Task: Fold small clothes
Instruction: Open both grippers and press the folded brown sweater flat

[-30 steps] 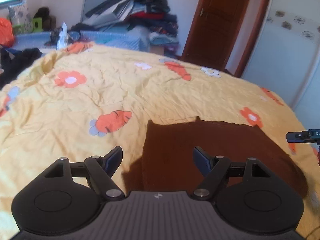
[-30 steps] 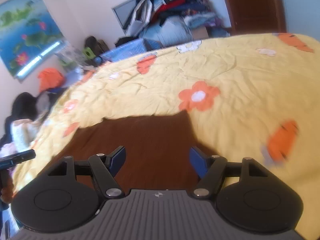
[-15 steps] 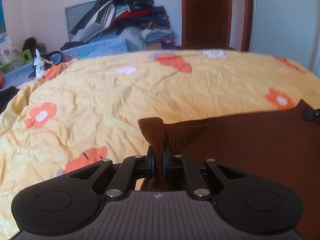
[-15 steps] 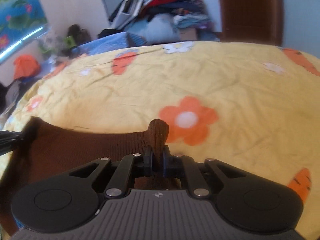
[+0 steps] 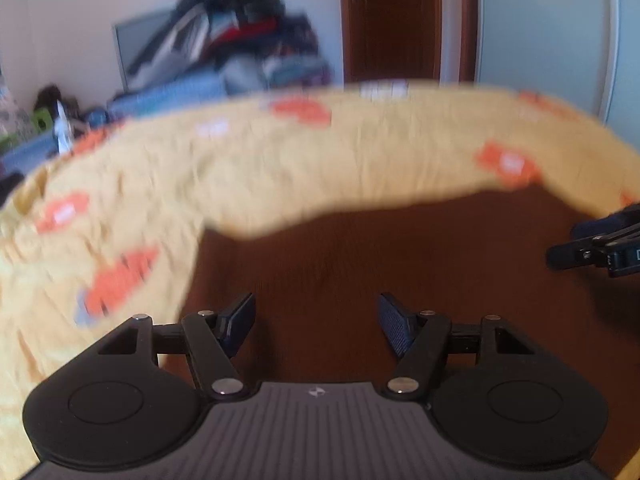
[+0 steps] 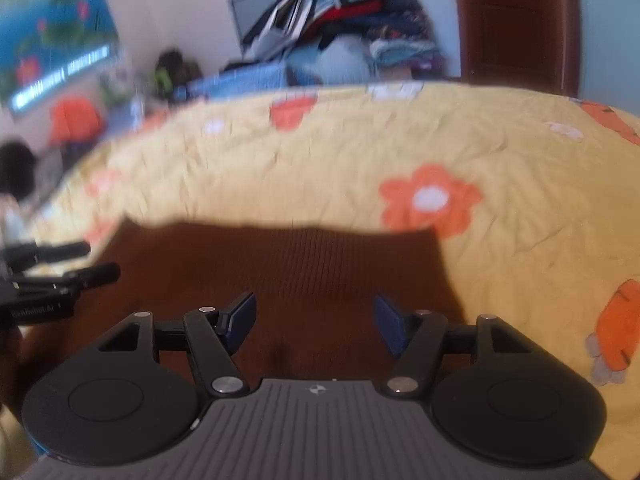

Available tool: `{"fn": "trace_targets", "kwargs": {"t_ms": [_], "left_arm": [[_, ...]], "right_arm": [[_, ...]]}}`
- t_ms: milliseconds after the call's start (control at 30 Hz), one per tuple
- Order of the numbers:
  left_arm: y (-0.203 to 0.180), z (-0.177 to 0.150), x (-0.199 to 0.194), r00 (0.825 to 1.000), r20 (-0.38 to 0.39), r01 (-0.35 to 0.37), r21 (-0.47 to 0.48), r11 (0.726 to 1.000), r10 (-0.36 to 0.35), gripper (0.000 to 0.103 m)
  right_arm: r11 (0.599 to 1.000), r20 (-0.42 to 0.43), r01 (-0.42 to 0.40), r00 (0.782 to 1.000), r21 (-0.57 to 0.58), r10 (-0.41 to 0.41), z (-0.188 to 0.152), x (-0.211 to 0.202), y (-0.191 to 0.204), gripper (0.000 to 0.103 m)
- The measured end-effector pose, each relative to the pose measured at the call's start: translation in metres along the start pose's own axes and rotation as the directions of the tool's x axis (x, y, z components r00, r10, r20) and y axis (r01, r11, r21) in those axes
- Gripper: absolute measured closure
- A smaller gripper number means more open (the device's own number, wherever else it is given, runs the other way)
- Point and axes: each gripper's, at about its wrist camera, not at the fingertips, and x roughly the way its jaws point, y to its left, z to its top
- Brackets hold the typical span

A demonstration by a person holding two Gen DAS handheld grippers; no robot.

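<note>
One brown garment (image 5: 400, 264), ribbed knit, flat on the yellow flowered bed (image 5: 280, 168), lower middle of both frames, two claws, left claw (image 5: 316, 316) and right claw (image 6: 314, 316), jaws opening, gripping nothing, cloth beneath them, clothes pile (image 6: 340, 12) upper middle, door (image 5: 392, 20) beside it.

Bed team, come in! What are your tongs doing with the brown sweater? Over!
Left tongs and right tongs opening, nothing pinched. Brown sweater lying on the yellow flowered bedspread beneath both. Nothing blocking it. Over.
</note>
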Motion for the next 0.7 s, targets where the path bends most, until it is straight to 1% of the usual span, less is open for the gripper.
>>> {"fn": "trace_targets", "kwargs": {"t_ms": [33, 67, 100, 167, 200, 267, 300, 333, 367, 400, 433, 467, 500, 533, 567, 600, 633, 667, 700], "left_arm": [[0.011, -0.014, -0.001, 0.997, 0.070, 0.025, -0.031, 0.999, -0.023, 0.033], [0.021, -0.020, -0.001, 0.996, 0.082, 0.044, -0.055, 0.998, -0.039, 0.032], [0.029, -0.023, -0.003, 0.995, 0.083, 0.055, -0.079, 0.995, -0.048, 0.032], [0.026, -0.024, -0.005, 0.996, 0.084, 0.031, -0.057, 0.998, -0.026, 0.032], [0.019, -0.022, -0.006, 0.997, 0.083, 0.001, -0.033, 0.999, 0.002, 0.032], [0.003, -0.020, -0.017, 0.994, 0.082, -0.077, 0.016, 0.997, 0.075, 0.034], [-0.004, -0.021, -0.029, 0.992, 0.094, -0.092, 0.031, 0.995, 0.088, 0.034], [-0.010, -0.025, -0.043, 0.991, 0.119, -0.063, 0.042, 0.997, 0.057, 0.034], [-0.017, -0.030, -0.057, 0.990, 0.141, -0.018, 0.052, 0.998, 0.010, 0.034], [-0.024, -0.036, -0.067, 0.988, 0.155, 0.012, 0.065, 0.998, -0.022, 0.034], [-0.031, -0.043, -0.073, 0.988, 0.152, 0.020, 0.085, 0.996, -0.033, 0.034], [-0.038, -0.049, -0.072, 0.991, 0.130, 0.019, 0.114, 0.993, -0.034, 0.034], [-0.044, -0.058, -0.065, 0.995, 0.093, 0.007, 0.155, 0.988, -0.021, 0.033], [-0.044, -0.069, -0.064, 0.990, 0.137, -0.008, 0.164, 0.986, -0.015, 0.032], [-0.042, -0.076, -0.065, 0.986, 0.165, -0.021, 0.171, 0.985, -0.008, 0.032], [-0.041, -0.077, -0.068, 0.986, 0.166, -0.030, 0.162, 0.986, 0.003, 0.032], [-0.042, -0.075, -0.074, 0.990, 0.143, -0.042, 0.152, 0.987, 0.020, 0.032], [-0.042, -0.073, -0.081, 0.991, 0.128, -0.047, 0.143, 0.989, 0.029, 0.033], [-0.043, -0.074, -0.092, 0.991, 0.129, -0.039, 0.135, 0.990, 0.021, 0.035]], "right_arm": [[0.998, -0.041, 0.041, 0.998, -0.038, -0.043, -0.009, 0.014, 0.003, 0.036], [0.992, 0.020, 0.068, 0.998, -0.109, -0.066, -0.020, 0.012, 0.006, 0.030], [0.984, 0.044, 0.093, 0.995, -0.150, -0.087, -0.030, 0.010, 0.006, 0.028], [0.989, 0.085, 0.073, 0.994, -0.127, -0.063, -0.040, 0.003, -0.006, 0.027], [0.990, 0.082, 0.072, 0.995, -0.124, -0.062, -0.038, 0.000, -0.006, 0.027], [0.985, 0.063, 0.100, 0.994, -0.141, -0.092, -0.033, 0.000, 0.001, 0.027], [0.985, 0.050, 0.120, 0.992, -0.126, -0.115, -0.031, -0.006, 0.004, 0.026], [0.986, 0.050, 0.136, 0.990, -0.097, -0.131, -0.029, -0.017, 0.009, 0.026], [0.991, 0.072, 0.115, 0.991, -0.071, -0.110, -0.031, -0.031, 0.013, 0.024], [0.996, 0.100, 0.061, 0.994, -0.067, -0.054, -0.035, -0.044, 0.018, 0.021], [0.997, 0.114, 0.019, 0.993, -0.074, -0.011, -0.041, -0.053, 0.024, 0.012], [0.996, 0.107, 0.009, 0.994, -0.088, 0.001, -0.047, -0.057, 0.030, 0.009], [0.994, 0.083, 0.013, 0.997, -0.109, -0.004, -0.054, -0.056, 0.036, 0.009], [0.989, 0.042, 0.027, 0.999, -0.144, -0.021, -0.061, -0.049, 0.040, 0.009], [0.982, -0.001, 0.055, 0.998, -0.181, -0.056, -0.071, -0.039, 0.042, 0.006], [0.975, 0.028, 0.064, 0.998, -0.211, -0.060, -0.081, -0.037, 0.040, 0.006], [0.975, 0.047, 0.053, 0.998, -0.216, -0.044, -0.085, -0.039, 0.037, 0.006], [0.977, 0.039, 0.052, 0.998, -0.205, -0.045, -0.084, -0.042, 0.036, 0.006], [0.980, 0.016, 0.063, 0.998, -0.191, -0.061, -0.080, -0.046, 0.038, 0.008]]}}
